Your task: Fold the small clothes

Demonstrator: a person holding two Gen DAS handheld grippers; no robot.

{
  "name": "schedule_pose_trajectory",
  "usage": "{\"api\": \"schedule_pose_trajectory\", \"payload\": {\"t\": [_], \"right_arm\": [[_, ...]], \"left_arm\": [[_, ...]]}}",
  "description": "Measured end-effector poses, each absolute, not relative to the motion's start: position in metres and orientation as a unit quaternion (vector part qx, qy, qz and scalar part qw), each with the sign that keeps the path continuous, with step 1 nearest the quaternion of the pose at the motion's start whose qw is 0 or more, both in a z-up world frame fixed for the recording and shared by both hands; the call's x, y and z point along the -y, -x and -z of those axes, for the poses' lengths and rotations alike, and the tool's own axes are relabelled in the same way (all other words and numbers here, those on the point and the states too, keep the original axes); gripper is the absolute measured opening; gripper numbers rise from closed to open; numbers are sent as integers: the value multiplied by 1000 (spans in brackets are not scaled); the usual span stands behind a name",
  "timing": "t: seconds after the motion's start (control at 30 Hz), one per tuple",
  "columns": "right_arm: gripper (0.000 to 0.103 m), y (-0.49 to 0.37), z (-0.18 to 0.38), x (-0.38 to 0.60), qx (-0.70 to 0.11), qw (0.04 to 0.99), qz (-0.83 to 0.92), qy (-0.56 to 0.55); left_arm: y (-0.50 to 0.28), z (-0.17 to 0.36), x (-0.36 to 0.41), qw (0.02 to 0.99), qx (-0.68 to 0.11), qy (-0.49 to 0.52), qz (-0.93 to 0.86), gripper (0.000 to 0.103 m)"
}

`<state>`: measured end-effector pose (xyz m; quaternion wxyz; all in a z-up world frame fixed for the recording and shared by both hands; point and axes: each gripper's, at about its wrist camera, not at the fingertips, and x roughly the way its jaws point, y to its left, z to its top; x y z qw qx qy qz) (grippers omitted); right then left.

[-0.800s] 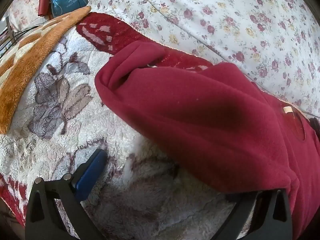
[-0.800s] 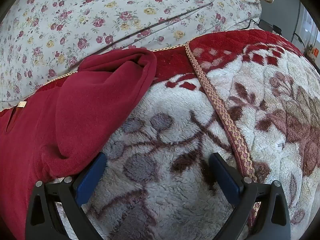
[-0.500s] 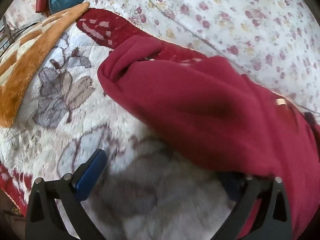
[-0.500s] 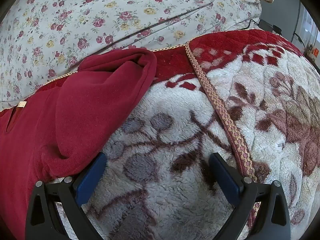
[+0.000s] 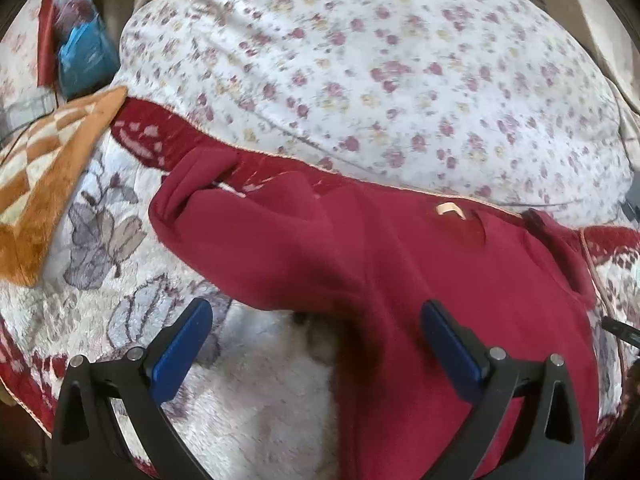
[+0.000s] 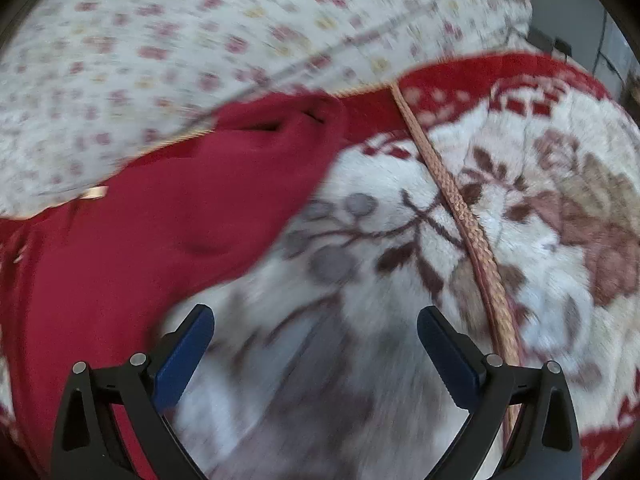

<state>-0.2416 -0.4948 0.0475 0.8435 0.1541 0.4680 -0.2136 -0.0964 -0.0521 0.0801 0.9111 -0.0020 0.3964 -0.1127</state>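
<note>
A flowered quilt (image 5: 380, 60) fills the far side. Nearer, a plush floral blanket (image 6: 460, 240) carries the red garment (image 5: 400, 248), spread flat. Both claws gape apart, holding nothing: left gripper (image 5: 316, 332) over its hem, right gripper (image 6: 316, 336) just right of it.

A plush white blanket (image 5: 92, 288) with grey and brown flowers and a red border covers the near surface. A braided cord trim (image 6: 460, 208) runs along its right part. Beyond it lies a white quilt (image 5: 380, 80) with small red flowers. At far left sit an orange checked rug (image 5: 44, 176) and a blue bag (image 5: 86, 60).
</note>
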Motion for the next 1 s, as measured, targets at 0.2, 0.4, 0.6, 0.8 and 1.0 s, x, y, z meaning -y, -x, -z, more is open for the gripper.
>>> {"api": "schedule_pose_trajectory", "payload": {"t": [0.2, 0.4, 0.6, 0.8, 1.0], "right_arm": [[103, 259, -101, 407, -448, 878, 95, -141], [103, 225, -125, 332, -447, 880, -25, -163], [103, 192, -118, 302, -429, 890, -47, -150], [103, 167, -100, 313, -396, 913, 8, -95], [103, 159, -76, 338, -403, 906, 29, -126]], "left_arm": [[101, -83, 63, 911, -395, 3, 115, 103], [104, -85, 72, 914, -389, -17, 111, 103], [98, -77, 75, 910, -400, -22, 105, 103], [92, -67, 89, 907, -409, -32, 99, 103], [88, -57, 107, 905, -409, -54, 100, 103]]}}
